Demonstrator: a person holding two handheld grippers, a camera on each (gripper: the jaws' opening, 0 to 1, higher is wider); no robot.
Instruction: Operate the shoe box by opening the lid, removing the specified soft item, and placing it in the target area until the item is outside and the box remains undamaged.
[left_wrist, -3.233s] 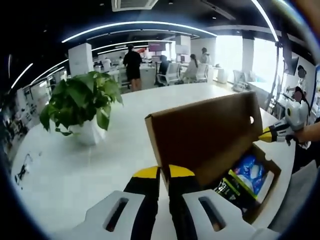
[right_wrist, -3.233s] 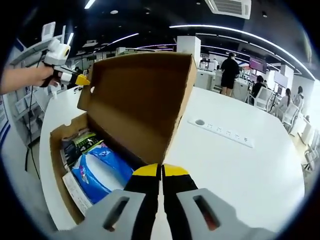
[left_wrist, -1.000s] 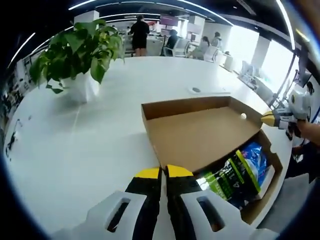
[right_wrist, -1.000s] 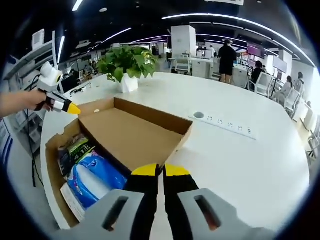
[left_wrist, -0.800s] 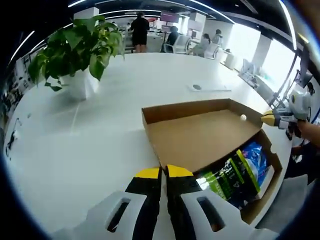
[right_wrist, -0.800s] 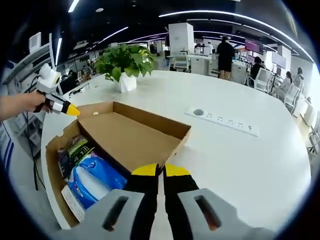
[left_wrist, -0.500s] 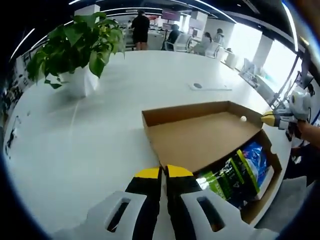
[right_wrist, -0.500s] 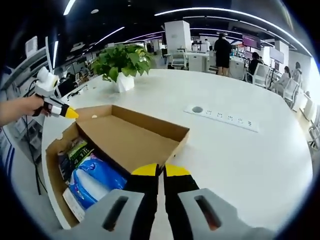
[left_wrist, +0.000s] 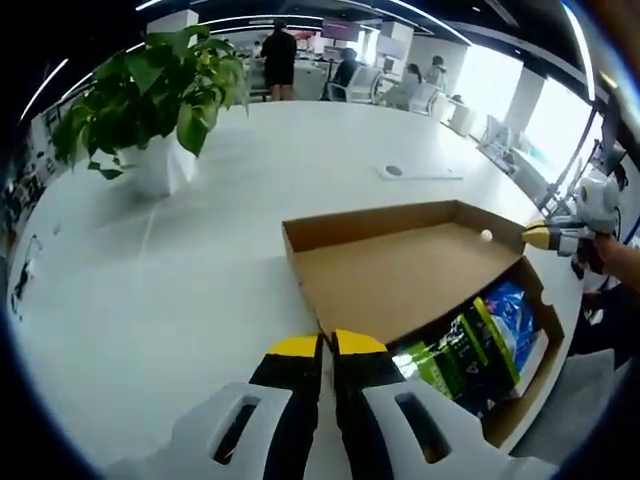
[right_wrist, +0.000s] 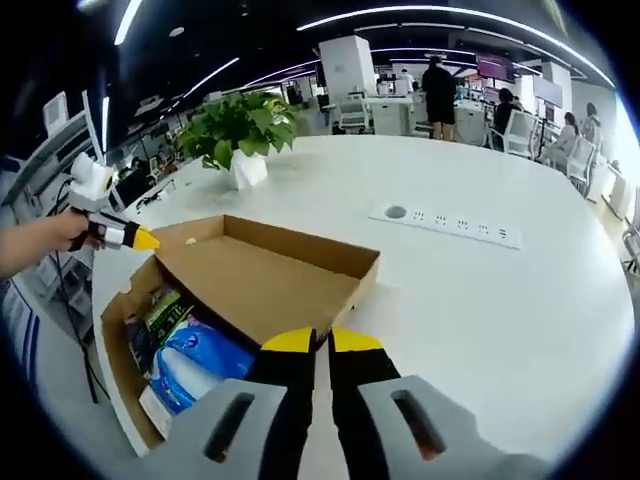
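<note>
A brown cardboard shoe box (left_wrist: 537, 392) stands at the table's edge with its lid (left_wrist: 400, 270) folded back flat on the white table. Inside lie a blue soft pack (left_wrist: 505, 322) and a green-and-black packet (left_wrist: 462, 352). My left gripper (left_wrist: 321, 345) is shut at the lid's near corner, with the lid's edge at its tips. The right gripper (left_wrist: 537, 237) pinches the far corner. In the right gripper view, my right gripper (right_wrist: 321, 340) is shut on the lid (right_wrist: 260, 275) at one corner, the left gripper (right_wrist: 140, 239) is at the other, and the blue pack (right_wrist: 205, 365) lies beside the packet (right_wrist: 165, 310).
A potted plant (left_wrist: 150, 100) in a white pot stands on the table beyond the lid, plant (right_wrist: 238, 130). A white power strip (right_wrist: 455, 225) lies further out. The box sits close to the table's edge (right_wrist: 100, 400). People and office chairs are far behind.
The lid has swung from upright down to flat on the table, with both grippers still at its corners. Over the last second only the views have shifted slightly.
</note>
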